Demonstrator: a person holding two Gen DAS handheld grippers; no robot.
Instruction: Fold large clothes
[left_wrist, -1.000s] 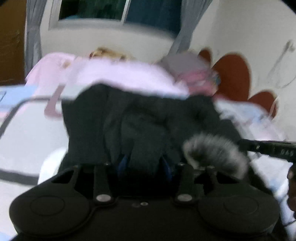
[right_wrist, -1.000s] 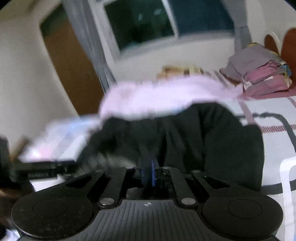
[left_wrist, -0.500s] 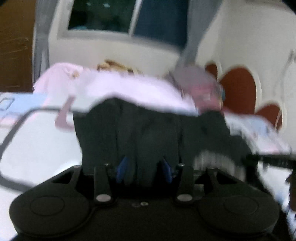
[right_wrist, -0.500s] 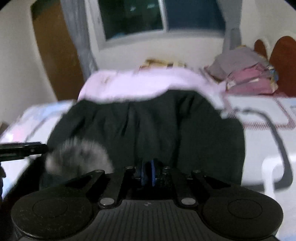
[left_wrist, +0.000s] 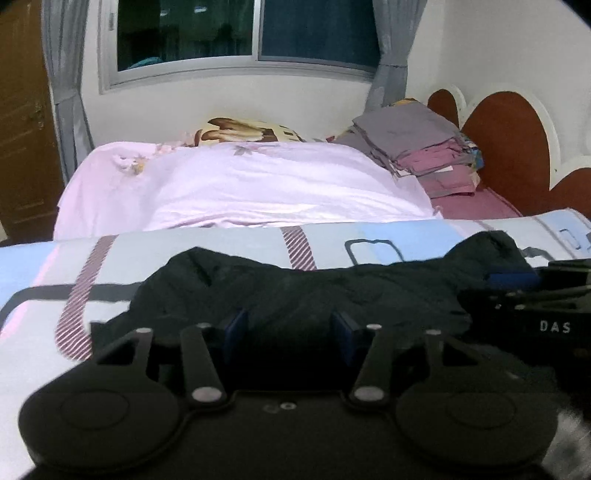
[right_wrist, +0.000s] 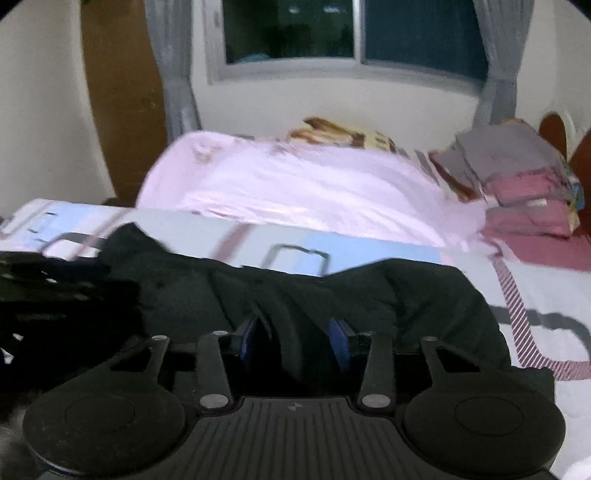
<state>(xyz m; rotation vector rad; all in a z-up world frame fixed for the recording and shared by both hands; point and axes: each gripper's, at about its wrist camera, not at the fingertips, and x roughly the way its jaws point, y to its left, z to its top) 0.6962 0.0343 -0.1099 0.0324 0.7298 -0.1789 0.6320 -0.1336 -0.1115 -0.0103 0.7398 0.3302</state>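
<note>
A black garment lies bunched on the patterned bedsheet. It also shows in the right wrist view. My left gripper is open, its blue pads spread apart right at the garment's near edge. My right gripper is open too, with a fold of the black cloth lying between its spread pads. The right gripper's body shows at the right of the left wrist view. The left gripper's body shows at the left of the right wrist view.
A pink quilt lies behind the garment. A stack of folded grey and maroon clothes sits at the back right by the red headboard. A window, curtains and a wooden door stand behind the bed.
Both grippers have come down with the black garment onto the bed. Both sets of jaws have opened and let go of the cloth, which now lies flat and low.
</note>
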